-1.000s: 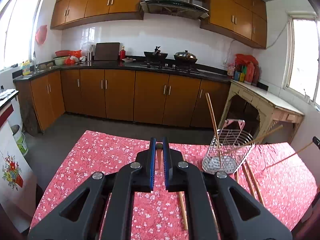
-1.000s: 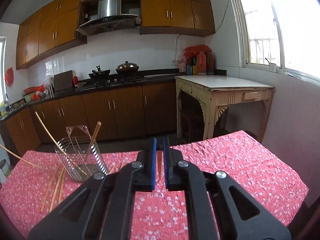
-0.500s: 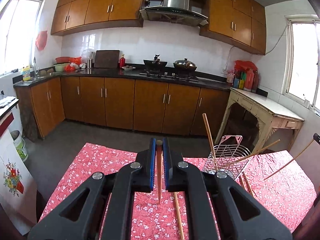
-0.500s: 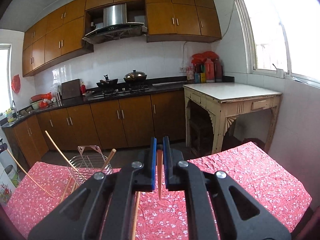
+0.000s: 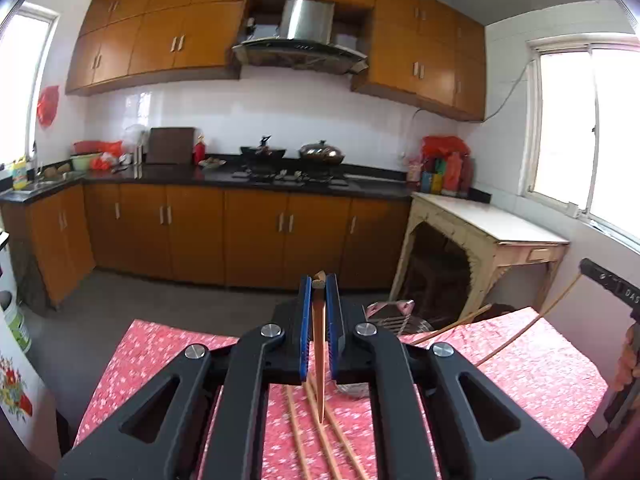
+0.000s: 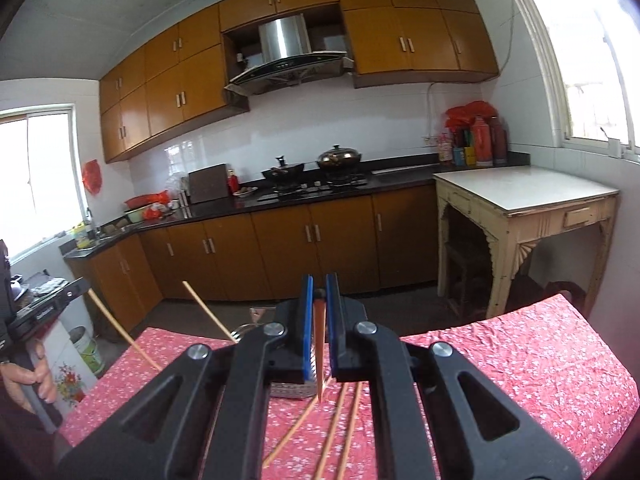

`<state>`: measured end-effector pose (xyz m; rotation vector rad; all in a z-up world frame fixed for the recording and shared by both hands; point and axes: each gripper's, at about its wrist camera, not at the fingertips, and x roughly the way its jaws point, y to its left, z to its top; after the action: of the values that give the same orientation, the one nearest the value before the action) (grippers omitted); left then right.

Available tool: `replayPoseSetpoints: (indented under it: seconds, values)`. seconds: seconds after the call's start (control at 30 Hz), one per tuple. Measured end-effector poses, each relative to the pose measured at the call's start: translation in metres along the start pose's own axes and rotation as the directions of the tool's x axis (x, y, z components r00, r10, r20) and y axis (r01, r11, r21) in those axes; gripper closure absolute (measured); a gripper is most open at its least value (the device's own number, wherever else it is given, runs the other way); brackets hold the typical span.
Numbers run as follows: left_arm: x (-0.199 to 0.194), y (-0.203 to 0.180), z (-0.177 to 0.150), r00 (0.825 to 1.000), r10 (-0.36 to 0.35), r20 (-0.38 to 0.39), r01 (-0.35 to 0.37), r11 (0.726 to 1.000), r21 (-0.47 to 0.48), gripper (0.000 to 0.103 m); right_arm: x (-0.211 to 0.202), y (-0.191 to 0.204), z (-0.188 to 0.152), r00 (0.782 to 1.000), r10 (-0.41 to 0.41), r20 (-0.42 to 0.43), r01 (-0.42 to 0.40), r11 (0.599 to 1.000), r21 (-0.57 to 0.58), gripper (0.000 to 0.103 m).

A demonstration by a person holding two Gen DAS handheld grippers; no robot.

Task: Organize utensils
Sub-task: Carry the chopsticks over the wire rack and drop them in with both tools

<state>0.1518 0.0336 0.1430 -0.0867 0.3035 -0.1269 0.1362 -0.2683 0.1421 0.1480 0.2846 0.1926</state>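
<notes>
My left gripper [image 5: 319, 283] and right gripper [image 6: 319, 282] each pinched a chopstick [image 5: 319, 356] above the table's far edge [image 5: 188, 330], well clear of floor beyond.

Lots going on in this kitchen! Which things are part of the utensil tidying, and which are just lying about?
Part of the job:
left hand-held gripper clamping a chopstick
right hand-held gripper clamping another chopstick
loose chopsticks
wire basket

Just lying about:
pots on stove
side table
bottles

Chopsticks [image 5: 319, 364]: smooth wood. Tablecloth [image 6: 520, 364]: wrinkled floral cloth. Basket [image 5: 394, 322]: shiny metal wire. Cabinets [image 5: 256, 236]: glossy wood. Range hood [image 6: 286, 54]: brushed steel. Countertop [image 5: 168, 178]: polished black.
</notes>
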Motion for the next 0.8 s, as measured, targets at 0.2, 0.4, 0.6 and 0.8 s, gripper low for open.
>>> replayPoseSetpoints:
  seconds: [0.2, 0.4, 0.6, 0.8]
  values:
    - [0.001, -0.030, 0.028, 0.998, -0.035, 0.054, 0.033, 0.999, 0.029, 0.096, -0.001, 0.031, 0.026, 0.998, 0.051, 0.042, -0.050, 0.998, -0.030, 0.096]
    - [0.019, -0.050, 0.055, 0.993, -0.038, 0.108, 0.036, 0.999, 0.020, 0.096, 0.029, 0.055, 0.057, 0.995, 0.054, 0.081, -0.050, 0.997, -0.057, 0.096]
    - [0.055, -0.056, 0.073, 0.991, -0.017, 0.136, 0.020, 0.999, -0.026, 0.096, 0.066, 0.060, 0.075, 0.994, 0.041, 0.106, -0.036, 0.998, -0.045, 0.096]
    - [0.095, -0.058, 0.064, 0.992, 0.022, 0.123, -0.018, 0.999, -0.034, 0.096, 0.119, 0.044, 0.065, 0.999, 0.031, 0.041, -0.031, 1.000, -0.005, 0.096]
